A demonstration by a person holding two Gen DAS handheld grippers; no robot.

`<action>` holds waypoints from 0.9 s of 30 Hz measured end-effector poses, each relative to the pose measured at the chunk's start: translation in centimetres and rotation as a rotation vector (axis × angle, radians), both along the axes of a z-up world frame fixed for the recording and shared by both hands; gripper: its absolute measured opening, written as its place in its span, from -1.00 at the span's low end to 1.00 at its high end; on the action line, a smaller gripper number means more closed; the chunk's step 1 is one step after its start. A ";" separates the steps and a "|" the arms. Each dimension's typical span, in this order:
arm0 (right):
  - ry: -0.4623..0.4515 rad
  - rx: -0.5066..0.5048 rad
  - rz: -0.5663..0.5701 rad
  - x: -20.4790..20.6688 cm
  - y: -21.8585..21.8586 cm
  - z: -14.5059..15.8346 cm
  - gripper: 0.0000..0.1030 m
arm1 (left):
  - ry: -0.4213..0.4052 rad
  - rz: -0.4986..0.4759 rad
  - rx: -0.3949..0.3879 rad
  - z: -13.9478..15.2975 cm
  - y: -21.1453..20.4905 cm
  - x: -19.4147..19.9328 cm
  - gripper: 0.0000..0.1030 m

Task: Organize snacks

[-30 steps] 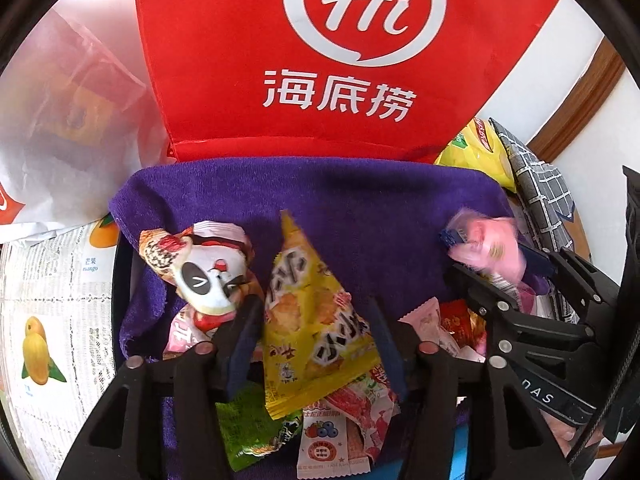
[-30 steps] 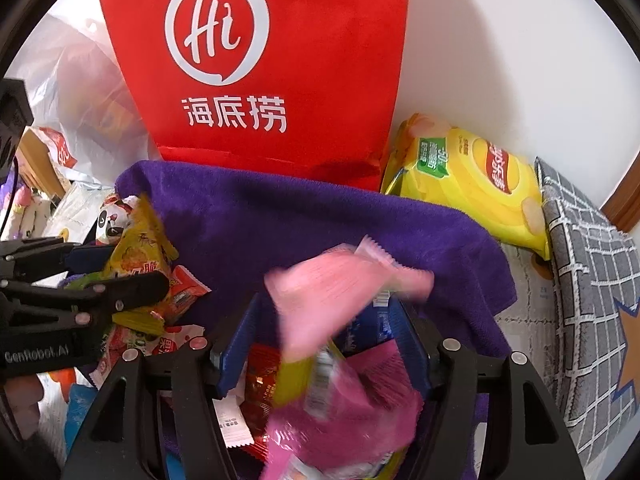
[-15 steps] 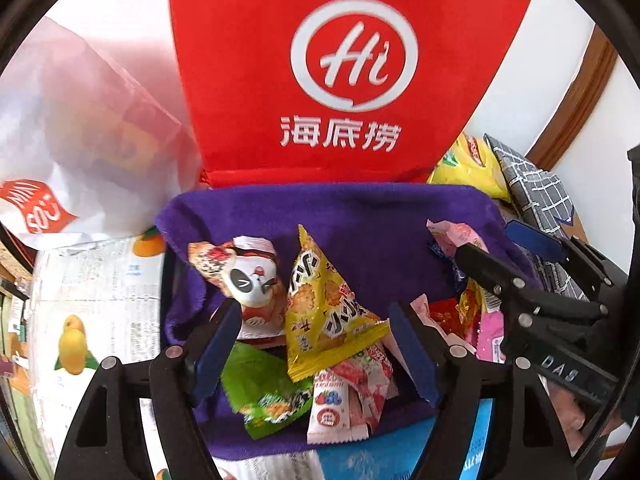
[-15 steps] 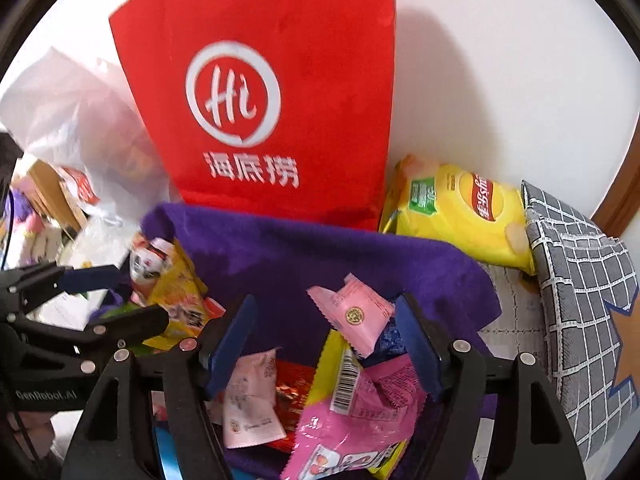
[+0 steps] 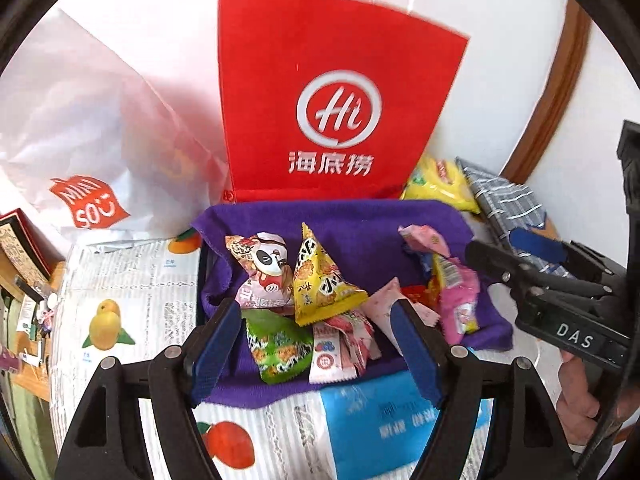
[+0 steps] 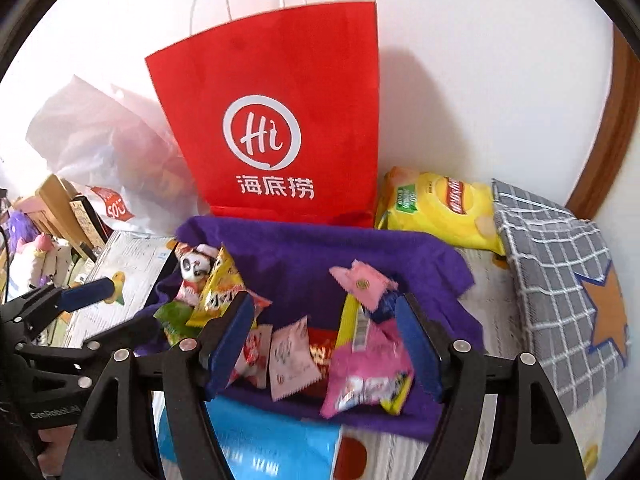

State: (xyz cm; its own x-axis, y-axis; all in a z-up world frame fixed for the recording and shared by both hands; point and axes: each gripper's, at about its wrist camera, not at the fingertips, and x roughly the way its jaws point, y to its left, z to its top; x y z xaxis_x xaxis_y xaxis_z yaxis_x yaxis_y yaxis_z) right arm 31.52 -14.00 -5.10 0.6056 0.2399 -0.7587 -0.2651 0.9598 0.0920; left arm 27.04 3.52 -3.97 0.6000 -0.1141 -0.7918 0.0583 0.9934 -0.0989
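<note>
Snack packets (image 5: 320, 300) on cloth (image 5: 360, 232), paper bag (image 5: 332, 100) behind, chips bag (image 6: 440, 208) right

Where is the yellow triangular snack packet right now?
In the left wrist view the yellow triangular snack packet stands near the middle of the purple cloth, between the panda-print packet on its left and the pale pink sachet on its right.

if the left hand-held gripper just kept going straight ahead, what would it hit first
Probably the yellow triangular snack packet, which stands on the purple cloth in line with the open left hand-held gripper. The green packet lies nearer but lower, so depth is unclear.
</note>
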 end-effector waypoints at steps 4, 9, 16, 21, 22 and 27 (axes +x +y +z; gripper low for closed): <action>0.006 -0.011 -0.035 -2.8 -0.6 1.0 0.41 | -0.062 0.016 0.021 1.5 -0.1 -2.9 0.47; -0.044 -0.050 -0.082 -7.1 -1.1 2.4 0.70 | -0.092 0.032 0.041 2.9 -0.1 -6.4 0.47; -0.119 -0.071 -0.076 -13.9 -1.0 4.0 0.81 | -0.104 0.056 0.012 4.2 0.0 -11.4 0.53; -0.140 -0.021 -0.090 -18.0 -2.1 4.6 0.83 | -0.158 0.068 0.024 5.0 -0.4 -15.4 0.62; -0.137 -0.010 -0.094 -18.3 -2.3 4.6 0.88 | -0.164 0.067 0.024 5.1 -0.5 -15.9 0.64; -0.139 0.021 -0.126 -20.9 -3.7 4.4 0.96 | -0.195 0.092 0.039 5.6 -1.1 -18.8 0.78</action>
